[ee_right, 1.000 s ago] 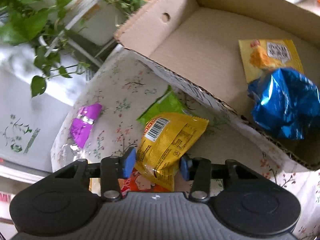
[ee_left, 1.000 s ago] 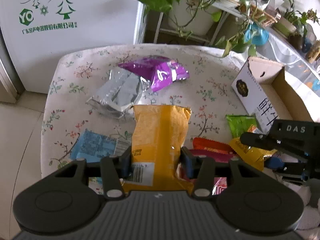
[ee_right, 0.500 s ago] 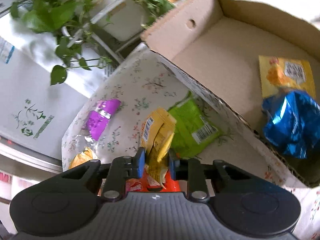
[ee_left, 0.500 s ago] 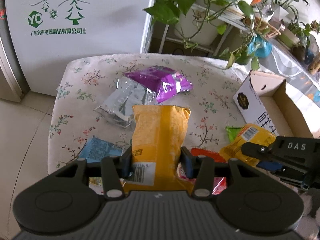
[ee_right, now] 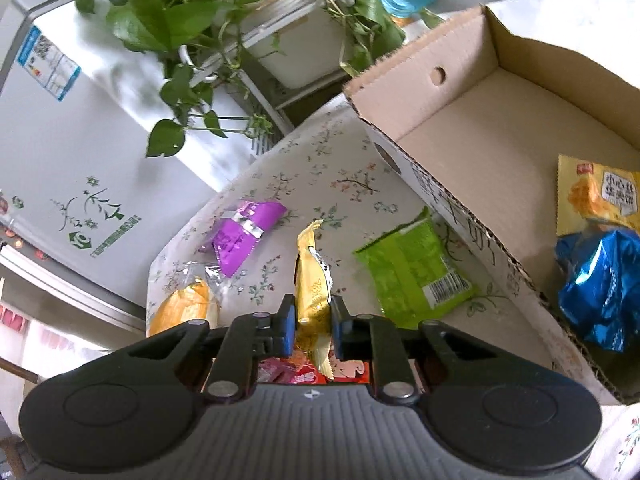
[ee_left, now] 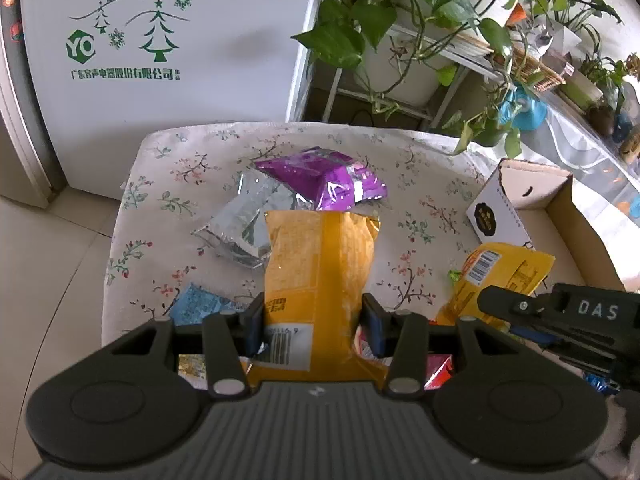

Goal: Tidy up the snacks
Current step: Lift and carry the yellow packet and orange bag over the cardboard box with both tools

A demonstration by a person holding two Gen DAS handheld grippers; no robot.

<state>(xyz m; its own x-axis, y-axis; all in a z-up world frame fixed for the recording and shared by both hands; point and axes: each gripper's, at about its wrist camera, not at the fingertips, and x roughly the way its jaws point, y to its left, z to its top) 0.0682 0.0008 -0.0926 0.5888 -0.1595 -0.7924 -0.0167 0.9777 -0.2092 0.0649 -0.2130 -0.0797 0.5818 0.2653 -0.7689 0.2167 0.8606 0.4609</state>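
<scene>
Both grippers loaded: my left gripper [ee_left: 312,320] pinches a big orange bag [ee_left: 320,264], my right gripper [ee_right: 313,316] a small yellow packet [ee_right: 312,280]. The cardboard box [ee_right: 460,144] holds two snacks so far; purple bag [ee_right: 244,236], green packet [ee_right: 416,272] and others wait on the table [ee_right: 320,184].

Bright daylight fills both views, strongest beyond the cardboard box [ee_left: 520,200], where the window area washes out to white. Glare glints on the silver packet [ee_left: 240,224] and the blue foil bag [ee_right: 600,280]. Fisheye bending curves the white cabinet [ee_left: 160,40] and darkens the corners. Leaves above the box in the right wrist view look slightly smeared
</scene>
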